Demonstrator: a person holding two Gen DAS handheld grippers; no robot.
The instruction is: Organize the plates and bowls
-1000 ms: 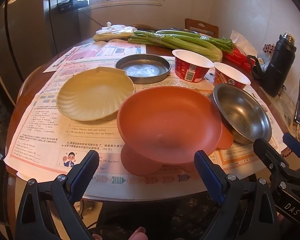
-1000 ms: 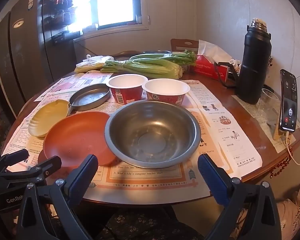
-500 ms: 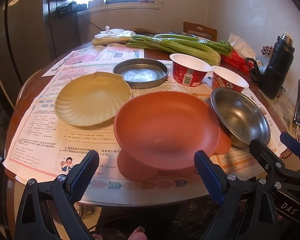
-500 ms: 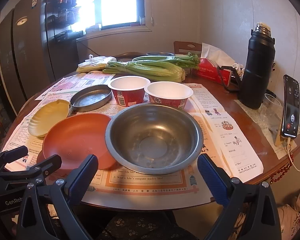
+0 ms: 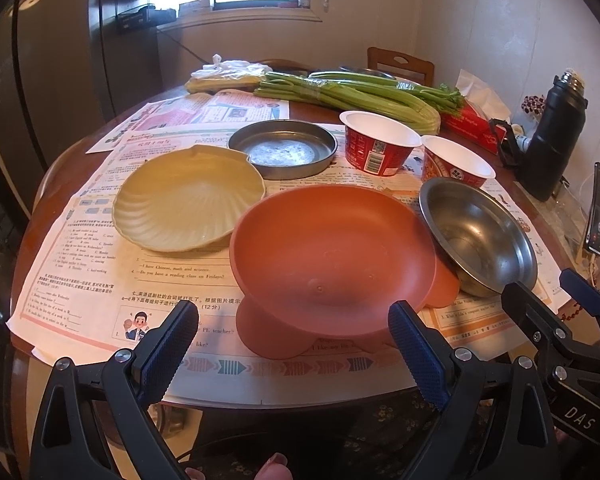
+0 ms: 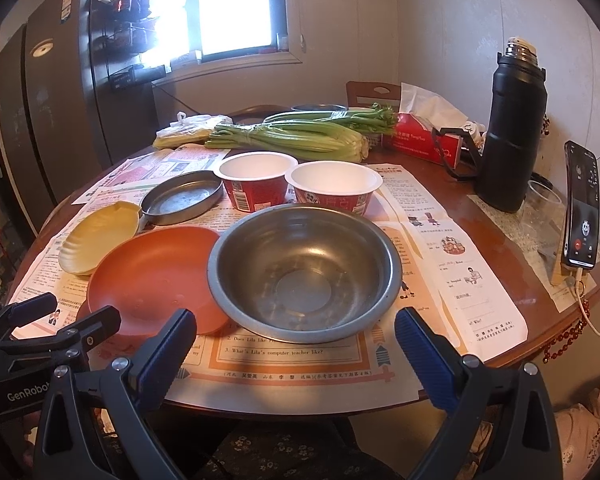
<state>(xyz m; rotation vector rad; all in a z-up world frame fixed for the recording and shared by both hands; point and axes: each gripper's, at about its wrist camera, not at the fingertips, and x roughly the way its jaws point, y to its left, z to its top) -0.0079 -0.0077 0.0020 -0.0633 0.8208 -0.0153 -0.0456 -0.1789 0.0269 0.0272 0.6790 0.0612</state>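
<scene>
Left gripper (image 5: 294, 334) gaped empty before orange bowl (image 5: 332, 264) | right gripper (image 6: 296, 338) likewise spread before steel bowl (image 6: 304, 268), touching orange bowl | yellow shell plate (image 5: 188, 196), metal dish (image 5: 282, 152) behind | two red cups (image 6: 256, 184) farthest.

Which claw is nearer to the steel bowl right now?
Right. The right claw hangs open straight in front of the steel bowl; the left claw faces the orange bowl, off to the steel bowl's left.

Orange bowl (image 5: 332, 256) touches steel bowl (image 5: 478, 236); yellow shell plate (image 5: 188, 196) beside it.
</scene>
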